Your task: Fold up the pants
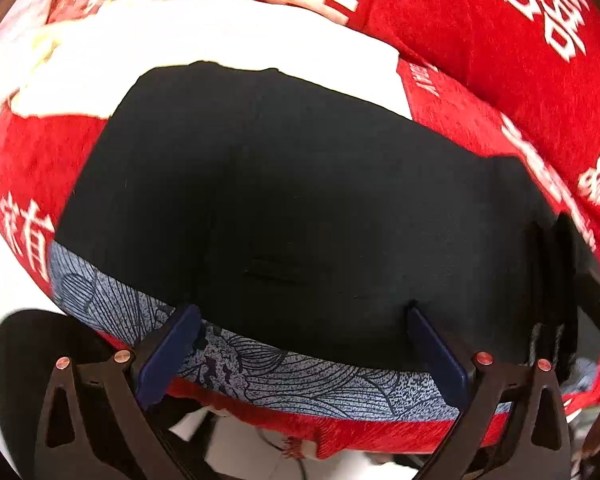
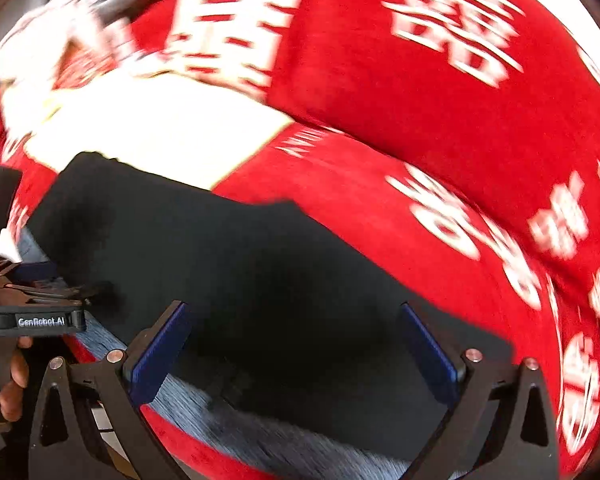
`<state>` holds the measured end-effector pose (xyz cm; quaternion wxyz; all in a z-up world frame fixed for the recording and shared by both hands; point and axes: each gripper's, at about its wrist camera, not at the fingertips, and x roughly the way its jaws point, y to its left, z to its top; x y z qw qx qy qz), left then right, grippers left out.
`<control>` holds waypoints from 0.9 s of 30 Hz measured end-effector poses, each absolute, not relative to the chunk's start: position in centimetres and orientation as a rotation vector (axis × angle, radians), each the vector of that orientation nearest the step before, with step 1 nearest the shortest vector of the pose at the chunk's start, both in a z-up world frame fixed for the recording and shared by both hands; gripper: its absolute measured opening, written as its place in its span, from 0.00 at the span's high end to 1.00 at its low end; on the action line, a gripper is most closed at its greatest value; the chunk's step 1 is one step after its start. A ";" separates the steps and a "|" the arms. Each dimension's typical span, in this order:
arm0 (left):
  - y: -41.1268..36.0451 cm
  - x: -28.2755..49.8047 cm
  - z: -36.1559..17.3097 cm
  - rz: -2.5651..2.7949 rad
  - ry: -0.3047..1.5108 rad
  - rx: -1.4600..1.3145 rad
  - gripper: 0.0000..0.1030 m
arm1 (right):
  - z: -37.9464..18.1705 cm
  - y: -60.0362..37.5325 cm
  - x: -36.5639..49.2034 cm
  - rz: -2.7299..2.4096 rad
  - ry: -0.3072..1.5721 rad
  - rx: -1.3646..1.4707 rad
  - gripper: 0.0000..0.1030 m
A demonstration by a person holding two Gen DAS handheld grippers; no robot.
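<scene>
Black pants (image 1: 292, 184) lie flat on a red cloth, their blue-grey patterned waistband (image 1: 300, 376) along the near edge. My left gripper (image 1: 300, 306) is open, its blue pads (image 1: 172, 352) straddling the waistband with nothing pinched between them. My right gripper (image 2: 292, 305) is also open over the black fabric (image 2: 260, 264) near the waistband (image 2: 228, 420). In the right wrist view, the left gripper (image 2: 36, 300) shows at the left edge with a hand (image 2: 14, 384) holding it. A dark part of the right gripper (image 1: 556, 264) shows at the right of the left wrist view.
The red cloth (image 1: 480, 128) with white characters covers the surface, and a bulky red fold of it (image 2: 420, 100) rises behind the pants. A white patch (image 1: 220, 40) lies just beyond the far end of the pants. Pale crumpled fabric (image 1: 28, 52) sits at the back left.
</scene>
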<state>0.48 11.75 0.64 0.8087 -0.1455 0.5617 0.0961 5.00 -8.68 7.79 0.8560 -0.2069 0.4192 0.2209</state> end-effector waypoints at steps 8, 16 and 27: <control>12.4 0.2 0.1 0.094 1.184 -0.299 0.00 | 5.2 0.3 10.8 0.748 1.004 -0.556 0.01; 12.4 -1.2 0.3 0.093 1.128 -0.289 0.00 | 1.6 8.7 12.8 1.001 1.100 -0.688 0.01; 14.2 -3.2 3.8 0.098 1.065 -0.313 0.00 | 3.3 10.2 10.9 1.186 1.079 -0.751 0.82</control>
